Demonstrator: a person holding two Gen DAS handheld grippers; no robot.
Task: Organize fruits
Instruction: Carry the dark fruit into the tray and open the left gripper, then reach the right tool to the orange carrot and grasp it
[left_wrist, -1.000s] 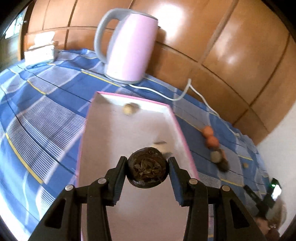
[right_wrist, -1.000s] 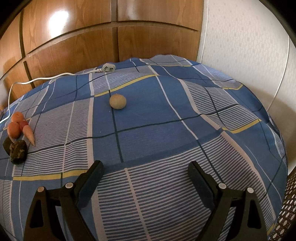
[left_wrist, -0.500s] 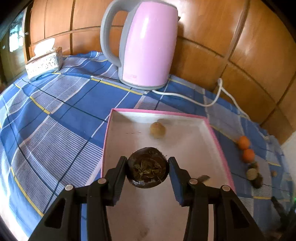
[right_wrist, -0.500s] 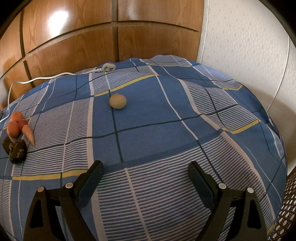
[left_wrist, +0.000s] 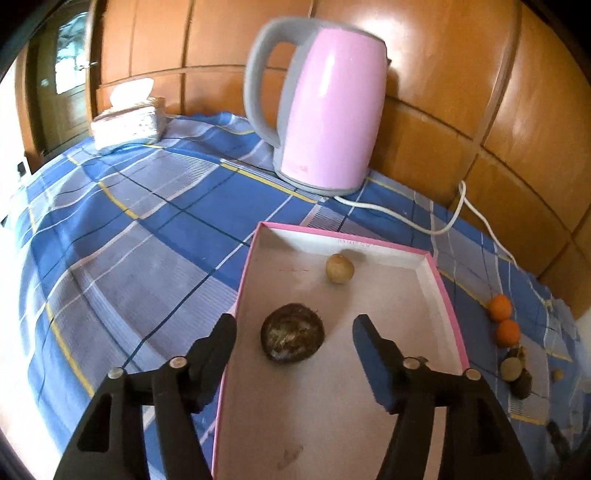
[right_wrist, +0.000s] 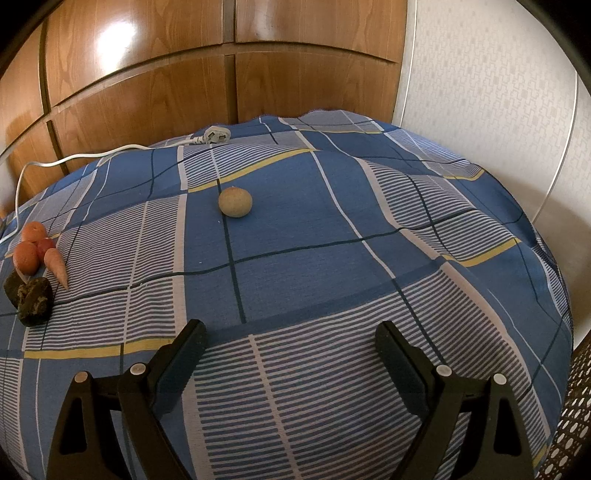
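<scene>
A pink-rimmed shallow box (left_wrist: 448, 299) lies on the blue checked cloth. A dark brown round fruit (left_wrist: 292, 333) rests on its floor, and a small tan fruit (left_wrist: 340, 268) lies near its far wall. My left gripper (left_wrist: 294, 330) is open over the box, with the dark fruit between its fingers, apart from them. My right gripper (right_wrist: 290, 341) is open and empty above the cloth. A tan round fruit (right_wrist: 235, 202) lies ahead of it. At the left lie two orange fruits (right_wrist: 26, 256), a carrot (right_wrist: 56, 263) and two dark lumps (right_wrist: 34, 301).
A pink kettle (left_wrist: 325, 122) stands behind the box, its white cord (left_wrist: 424, 221) trailing right to a plug (right_wrist: 216, 136). A tissue box (left_wrist: 127, 123) sits at the far left. Wooden panels back the table. The orange fruits (left_wrist: 504, 319) also show right of the box.
My left gripper has opened and let go of the dark fruit, which now rests on the box floor. The left view has swung left. The right gripper has not moved.
</scene>
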